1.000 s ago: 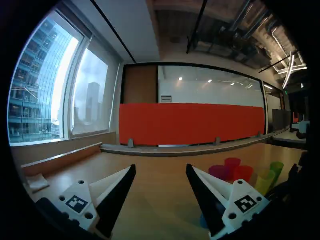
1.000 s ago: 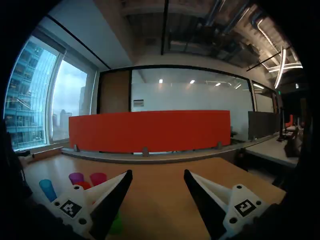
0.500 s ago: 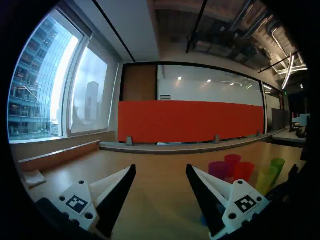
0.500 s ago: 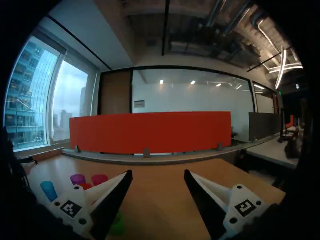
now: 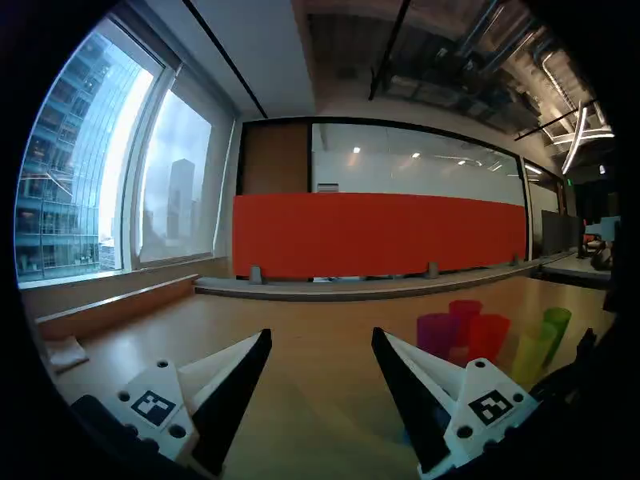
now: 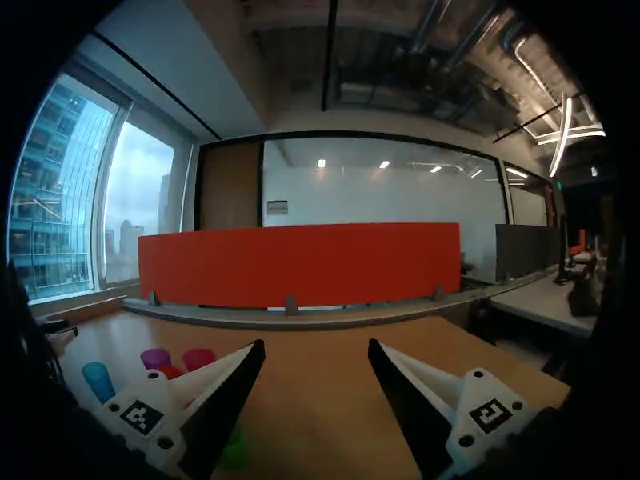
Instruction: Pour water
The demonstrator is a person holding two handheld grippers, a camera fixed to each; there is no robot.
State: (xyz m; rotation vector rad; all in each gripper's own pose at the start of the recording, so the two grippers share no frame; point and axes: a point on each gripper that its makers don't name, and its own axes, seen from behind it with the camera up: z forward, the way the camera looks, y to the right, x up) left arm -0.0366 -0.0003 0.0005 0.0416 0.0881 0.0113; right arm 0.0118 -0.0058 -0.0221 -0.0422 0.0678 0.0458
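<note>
Several coloured plastic cups stand on the wooden table. In the left gripper view a purple cup [image 5: 434,333], two red cups [image 5: 486,335] and two green cups [image 5: 555,323] are grouped at the right, behind the right finger. My left gripper [image 5: 320,340] is open and holds nothing. In the right gripper view a blue cup [image 6: 98,380], a purple cup [image 6: 154,358] and a pink-red cup [image 6: 197,358] stand at the lower left, with a green cup [image 6: 234,449] partly hidden under the left finger. My right gripper [image 6: 315,350] is open and holds nothing.
An orange divider panel [image 5: 376,235] runs along the table's far edge [image 6: 304,318]. Large windows [image 5: 80,192] are on the left, with a wooden sill. A folded white cloth [image 5: 66,352] lies at the table's left. Another desk [image 6: 544,300] stands at the right.
The left gripper's view has drifted slightly, so the divider and cups sit a little higher in frame. The right gripper's view is nearly unchanged. Both grippers stay open.
</note>
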